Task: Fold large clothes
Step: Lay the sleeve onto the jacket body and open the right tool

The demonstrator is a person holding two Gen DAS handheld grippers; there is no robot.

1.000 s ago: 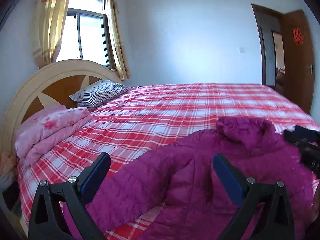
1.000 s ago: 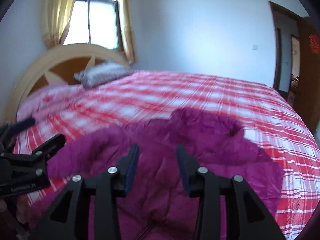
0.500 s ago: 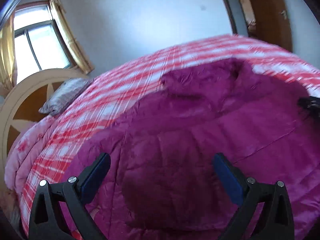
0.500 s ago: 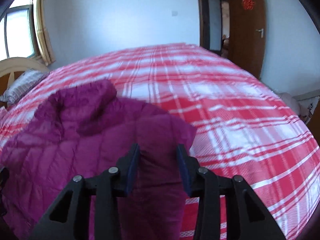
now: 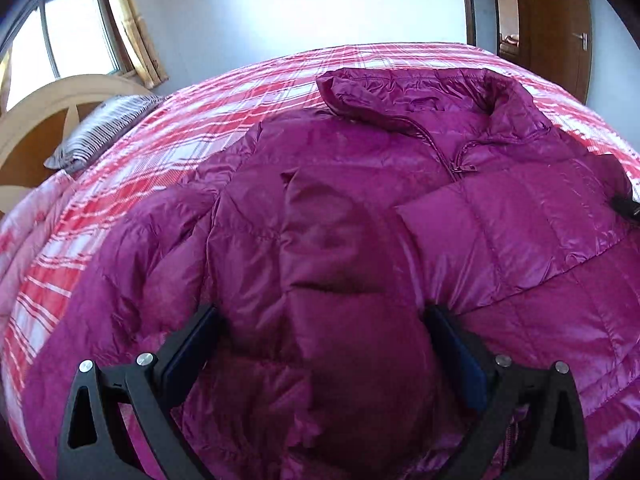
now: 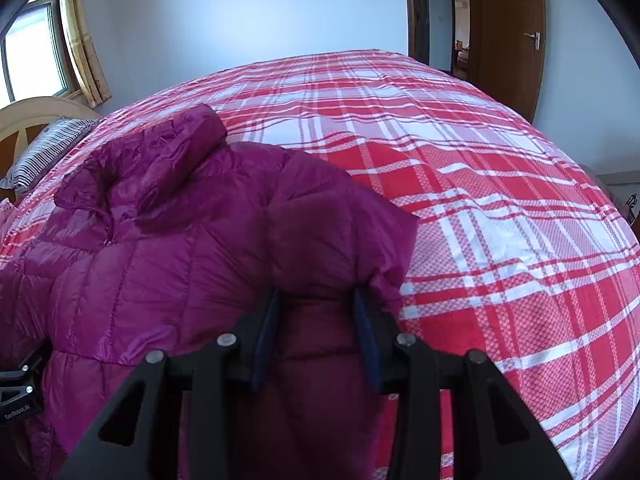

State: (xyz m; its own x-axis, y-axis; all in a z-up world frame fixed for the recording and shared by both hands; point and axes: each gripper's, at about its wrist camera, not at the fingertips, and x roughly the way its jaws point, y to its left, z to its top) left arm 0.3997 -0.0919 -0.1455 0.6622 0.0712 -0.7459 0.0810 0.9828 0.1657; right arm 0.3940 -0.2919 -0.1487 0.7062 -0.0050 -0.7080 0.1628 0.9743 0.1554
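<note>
The right hand-held gripper [image 6: 316,320] pinches a sleeve of the purple down jacket [image 6: 160,248]; the left hand-held gripper [image 5: 320,344] gapes wide over another fold, on the plaid bed [image 6: 480,200].

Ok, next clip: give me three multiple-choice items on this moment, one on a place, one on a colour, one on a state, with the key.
1. Where does the jacket lie?
A. on the plaid bedspread
B. on the floor
C. on a chair

2. What colour is the jacket?
A. navy
B. magenta-purple
C. grey

3. How is the jacket's front zipper?
A. closed to the top of the collar
B. open at the collar, closed lower down
C. fully open with both front panels spread apart

Key: 1 A, the red and white plaid shows all round the jacket. 2 B, both wrist views show shiny magenta-purple quilting. 3 B, the collar gapes above the zipper pull, with the front joined below.
</note>
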